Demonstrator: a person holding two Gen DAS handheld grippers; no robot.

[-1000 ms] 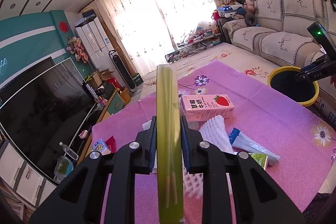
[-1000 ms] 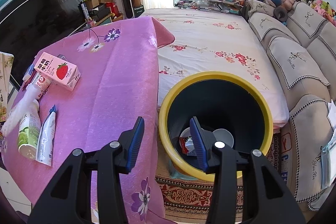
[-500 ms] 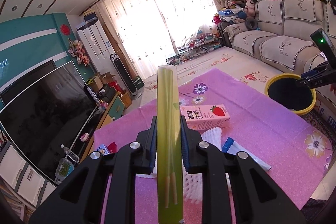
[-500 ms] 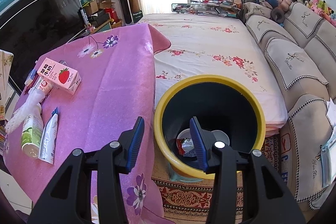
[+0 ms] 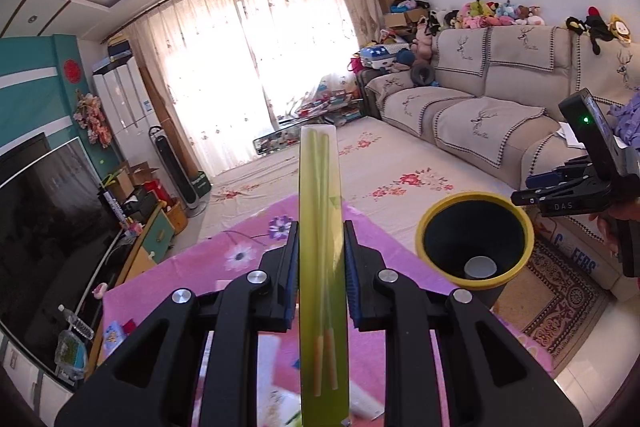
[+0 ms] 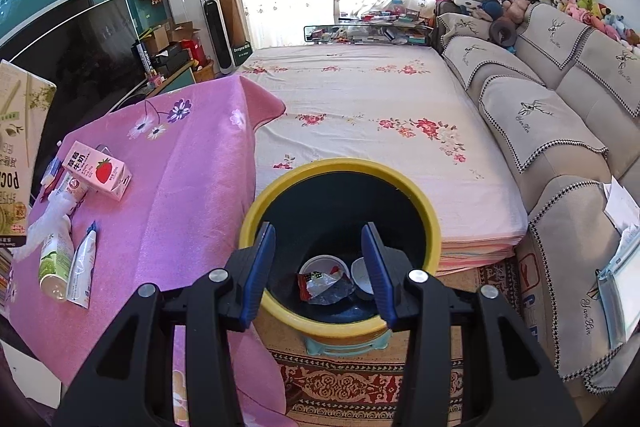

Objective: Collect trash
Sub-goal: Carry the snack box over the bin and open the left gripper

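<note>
Here, a pink-clothed table (image 6: 192,163) stands in a living room, with a yellow-rimmed bin (image 6: 420,203) on the rug off its right edge.

The left gripper (image 5: 321,259) is clamped on the narrow edge of a green snack box (image 5: 320,227), held upright above the table; the right gripper (image 6: 322,271) hangs wide and empty over the bin's mouth. Only the right view shows the table's trash near the left edge: a strawberry milk carton (image 6: 98,171), a white foam net (image 6: 52,219), a green bottle (image 6: 54,261) and a pouch (image 6: 82,273) lying together. It also shows the bin's contents: a wrapper (image 6: 322,285) and two white cups (image 6: 320,263). From the left view just one cup shows, and the box and fingers hide most of the table. The box's face is cut off at the right view's left border.
</note>
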